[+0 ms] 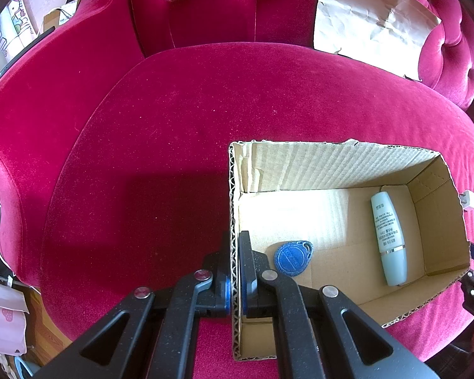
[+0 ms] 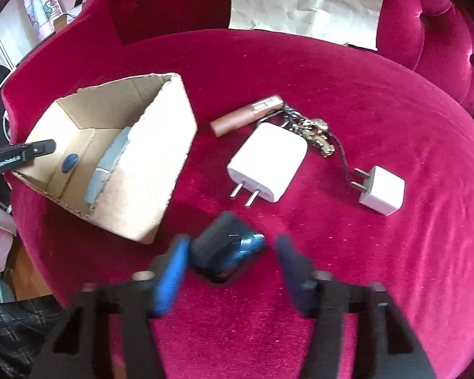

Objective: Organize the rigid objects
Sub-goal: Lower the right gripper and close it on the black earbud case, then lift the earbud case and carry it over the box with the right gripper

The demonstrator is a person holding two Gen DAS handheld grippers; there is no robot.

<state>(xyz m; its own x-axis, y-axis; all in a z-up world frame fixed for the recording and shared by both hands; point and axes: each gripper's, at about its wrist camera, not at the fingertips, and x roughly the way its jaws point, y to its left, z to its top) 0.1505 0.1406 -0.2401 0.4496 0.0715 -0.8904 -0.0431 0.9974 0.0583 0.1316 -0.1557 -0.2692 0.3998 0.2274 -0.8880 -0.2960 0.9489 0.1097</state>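
My left gripper (image 1: pixel 235 240) is shut on the left wall of an open cardboard box (image 1: pixel 331 164) standing on a red velvet seat. Inside the box lie a blue key fob (image 1: pixel 292 259) and a pale blue tube (image 1: pixel 390 237). In the right wrist view my right gripper (image 2: pixel 232 243) straddles a small black plug-like block (image 2: pixel 227 252) on the seat. Its left pad is at the block's side and a gap shows at the right pad. The box (image 2: pixel 161 145) sits to the left of it.
Beyond the black block lie a large white charger (image 2: pixel 268 161), a small white charger (image 2: pixel 382 194), a brown cosmetic tube (image 2: pixel 246 115) and a keychain (image 2: pixel 316 132). Crumpled brown paper (image 2: pixel 306 0) leans on the chair back. The armrests curve around both sides.
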